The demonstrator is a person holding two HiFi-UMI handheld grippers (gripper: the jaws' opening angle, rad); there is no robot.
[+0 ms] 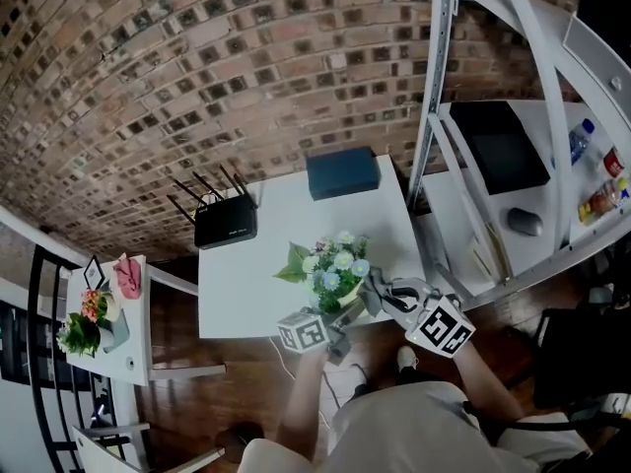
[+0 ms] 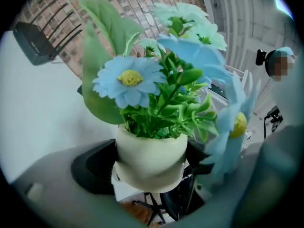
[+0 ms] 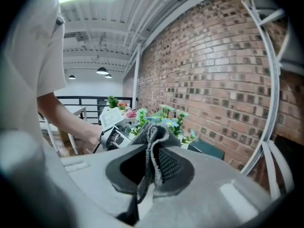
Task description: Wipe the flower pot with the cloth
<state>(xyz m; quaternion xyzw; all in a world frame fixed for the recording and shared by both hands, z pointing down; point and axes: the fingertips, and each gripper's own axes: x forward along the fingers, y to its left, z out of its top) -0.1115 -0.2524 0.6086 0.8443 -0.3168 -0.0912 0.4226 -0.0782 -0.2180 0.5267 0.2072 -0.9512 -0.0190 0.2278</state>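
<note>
A cream flower pot [image 2: 151,152] with blue and white artificial flowers [image 2: 127,79] sits between the dark pads of my left gripper [image 2: 152,174], which is shut on it and holds it off the table. In the head view the flowers [image 1: 333,272] are at the near edge of the white table [image 1: 246,284], with my left gripper [image 1: 333,321] just below them. A grey knitted cloth [image 3: 157,144] is pinched in my right gripper [image 3: 151,167], folded upward between the jaws. In the head view the cloth [image 1: 380,294] hangs just to the right of the flowers, beside my right gripper [image 1: 399,304].
A black router [image 1: 225,222] and a dark blue box [image 1: 342,172] stand at the far side of the table. A white metal shelf frame [image 1: 441,116] rises at the right, with a black mat [image 1: 498,146] on a desk behind it. A small side table [image 1: 130,338] with flowers is at the left.
</note>
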